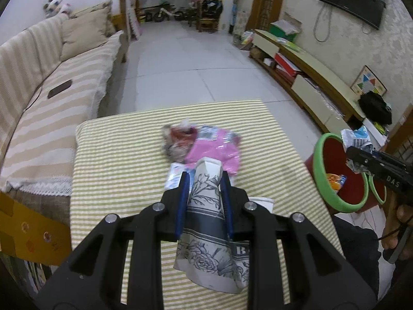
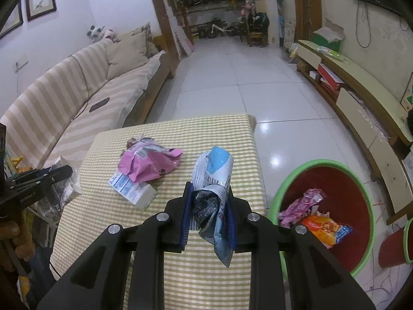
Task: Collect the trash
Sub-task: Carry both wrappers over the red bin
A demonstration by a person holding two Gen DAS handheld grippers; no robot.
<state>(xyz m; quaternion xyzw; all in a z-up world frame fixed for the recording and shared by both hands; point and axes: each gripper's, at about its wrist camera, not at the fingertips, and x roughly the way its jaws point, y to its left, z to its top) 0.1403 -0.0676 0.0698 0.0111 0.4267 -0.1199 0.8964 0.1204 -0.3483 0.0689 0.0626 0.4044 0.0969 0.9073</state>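
Holding wrappers [image 2: 316,217] at four o'clock, the red bin [image 2: 361,180]; left hand-held gripper [image 1: 205,178] clamps floral carton [image 1: 206,206], right hand-held gripper [image 2: 209,193] pinches blue-white packet [image 2: 215,170]

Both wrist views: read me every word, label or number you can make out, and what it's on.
"DAS": on the black right gripper.
"B": on the grey floral paper carton in the left gripper; the rest is cut off.
Print on the blue-white foil wrapper and white box: too blurred.
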